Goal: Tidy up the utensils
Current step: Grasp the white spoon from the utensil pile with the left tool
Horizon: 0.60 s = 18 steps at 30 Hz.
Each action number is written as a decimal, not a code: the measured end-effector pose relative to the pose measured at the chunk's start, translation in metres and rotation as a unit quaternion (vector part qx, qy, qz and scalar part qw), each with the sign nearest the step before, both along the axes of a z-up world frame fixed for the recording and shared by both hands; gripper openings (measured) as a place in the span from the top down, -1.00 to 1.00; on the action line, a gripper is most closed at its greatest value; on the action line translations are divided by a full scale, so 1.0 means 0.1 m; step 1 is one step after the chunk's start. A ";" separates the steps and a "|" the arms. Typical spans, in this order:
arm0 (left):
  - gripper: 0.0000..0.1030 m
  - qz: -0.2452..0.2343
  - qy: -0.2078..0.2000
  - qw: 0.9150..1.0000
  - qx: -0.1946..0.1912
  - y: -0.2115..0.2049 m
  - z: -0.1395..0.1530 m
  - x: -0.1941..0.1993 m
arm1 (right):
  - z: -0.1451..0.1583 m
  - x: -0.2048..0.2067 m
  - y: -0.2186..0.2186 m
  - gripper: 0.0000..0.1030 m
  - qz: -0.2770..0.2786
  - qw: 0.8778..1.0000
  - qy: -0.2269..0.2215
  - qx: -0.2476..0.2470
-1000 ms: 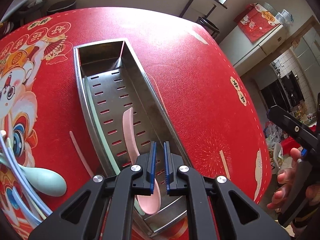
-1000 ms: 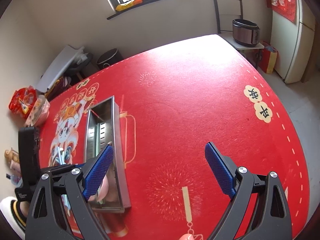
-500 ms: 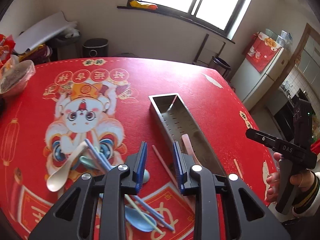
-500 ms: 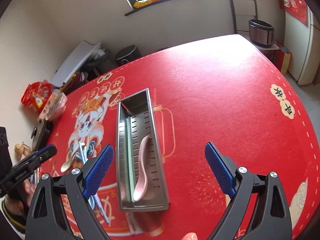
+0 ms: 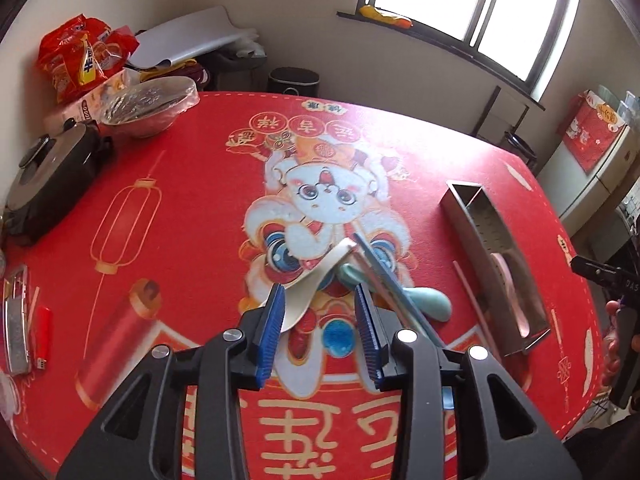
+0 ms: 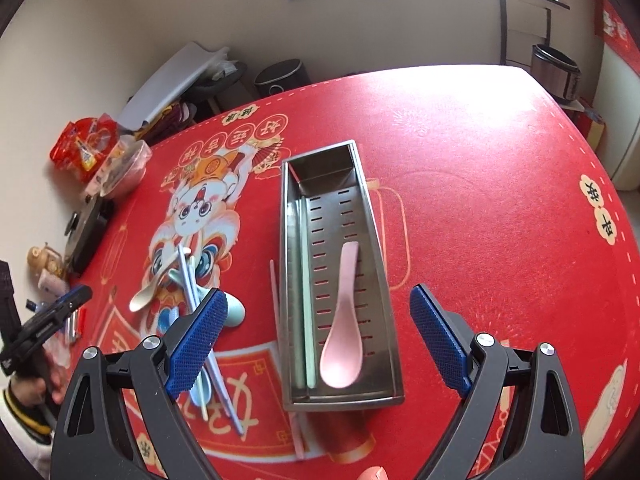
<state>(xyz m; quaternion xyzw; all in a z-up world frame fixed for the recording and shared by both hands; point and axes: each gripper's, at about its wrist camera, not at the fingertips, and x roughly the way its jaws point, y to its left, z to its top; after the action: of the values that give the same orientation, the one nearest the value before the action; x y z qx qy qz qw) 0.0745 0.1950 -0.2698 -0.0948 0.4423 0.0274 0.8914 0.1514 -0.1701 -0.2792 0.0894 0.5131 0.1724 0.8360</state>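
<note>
A steel utensil tray point(image 6: 376, 236) lies on the red tablecloth and holds a pink spoon point(image 6: 343, 344) and pale green chopsticks point(image 6: 306, 300). It also shows in the left wrist view point(image 5: 472, 232). Left of it lies a pile: a cream spoon point(image 5: 316, 280), a teal spoon point(image 5: 424, 300) and blue chopsticks point(image 5: 384, 276). A pink chopstick point(image 5: 474, 304) lies beside the tray. My left gripper point(image 5: 322, 332) is open and empty above the pile. My right gripper point(image 6: 320, 340) is wide open and empty above the tray's near end.
A foil-covered bowl point(image 5: 150, 108), snack bags point(image 5: 80, 60) and a dark pot point(image 5: 52, 176) stand at the table's far left. A red lighter point(image 5: 43, 336) and a metal case point(image 5: 16, 320) lie near the left edge.
My left gripper has let go of the pink spoon in the tray, drawn back left over the pile and opened wider. The right gripper has swung to face the tray.
</note>
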 end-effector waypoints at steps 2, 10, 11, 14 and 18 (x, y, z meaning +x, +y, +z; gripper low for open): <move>0.32 -0.009 0.013 1.000 0.007 0.09 -0.13 0.05 | -0.04 0.00 0.00 -0.74 -0.003 1.000 0.011 0.003; 0.32 -0.081 0.054 0.995 -0.002 0.15 -0.59 0.50 | -0.13 -0.03 0.00 -0.74 -0.028 0.999 0.029 -0.018; 0.32 -0.093 0.057 0.994 -0.008 0.14 -0.64 0.57 | -0.14 -0.03 0.00 -0.74 -0.032 0.999 0.031 -0.021; 0.32 -0.124 0.066 0.990 -0.018 0.10 -0.77 0.78 | -0.15 -0.04 -0.03 -0.74 -0.042 0.998 0.037 -0.029; 0.32 -0.158 0.087 0.983 -0.014 0.06 -0.93 0.96 | -0.16 -0.07 -0.08 -0.74 -0.054 0.997 0.041 -0.042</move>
<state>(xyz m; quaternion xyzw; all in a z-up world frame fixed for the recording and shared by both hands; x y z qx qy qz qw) 0.1703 0.2013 -0.3632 -0.0337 0.5275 -0.1123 0.8414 0.1445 -0.1783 -0.2950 0.0894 0.5479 0.1015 0.8255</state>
